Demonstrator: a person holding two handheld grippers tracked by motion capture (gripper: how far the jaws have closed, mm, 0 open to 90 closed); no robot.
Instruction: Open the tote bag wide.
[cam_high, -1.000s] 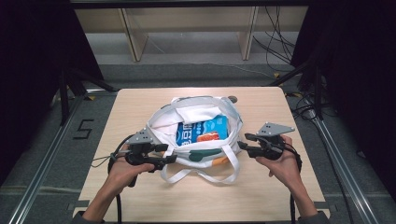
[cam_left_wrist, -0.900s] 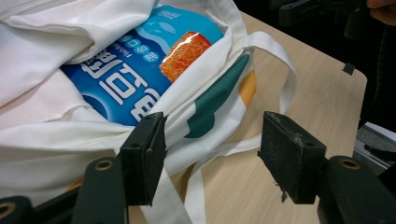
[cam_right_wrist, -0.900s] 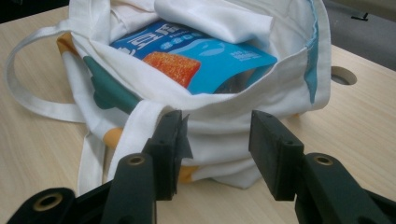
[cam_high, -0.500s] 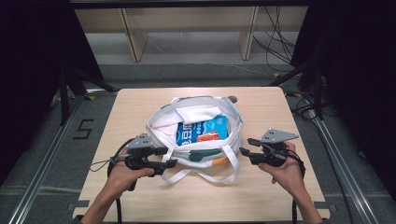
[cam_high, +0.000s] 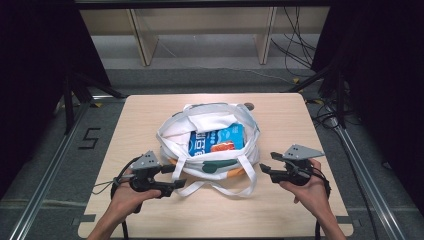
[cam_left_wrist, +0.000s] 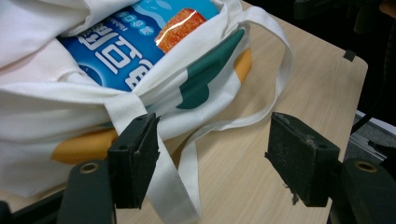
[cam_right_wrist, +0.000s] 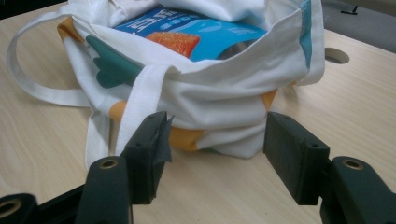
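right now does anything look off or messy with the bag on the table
Nothing is spilled or damaged. The white tote bag slumps open with the blue packet inside, and its strap trails loose on the table.

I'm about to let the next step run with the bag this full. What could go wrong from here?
The tote bag's strap lies against the left gripper; its open jaws, just widening, could snag it. The blue packet sits at the bag's open mouth and might slide out if the tote bag is tugged.
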